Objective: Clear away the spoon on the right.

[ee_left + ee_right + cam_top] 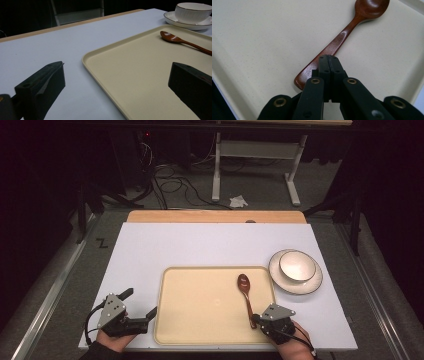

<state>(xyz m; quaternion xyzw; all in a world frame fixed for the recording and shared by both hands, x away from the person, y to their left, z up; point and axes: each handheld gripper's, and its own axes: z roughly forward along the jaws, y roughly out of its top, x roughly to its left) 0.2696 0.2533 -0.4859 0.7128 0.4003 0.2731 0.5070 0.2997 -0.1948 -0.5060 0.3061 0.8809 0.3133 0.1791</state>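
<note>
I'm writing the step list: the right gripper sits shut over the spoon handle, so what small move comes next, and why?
Probably open the right gripper: its jaws meet above the wooden spoon, which lies flat on the tray, so they grip nothing. Then lower them around the handle.

Thing: wooden spoon (245, 295)
Look: dark reddish-brown, glossy
Pose: flat, bowl up, handle toward the person
Place: on the beige tray (200, 320), right part, handle end under the shut right gripper (256, 320)

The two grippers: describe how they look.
Both the left gripper and the right gripper are black, each topped by a grey three-cornered plate with small holes. Brass-coloured rivets dot the right one's linkage. A black cable trails from each, and a dark sleeve shows.
</note>
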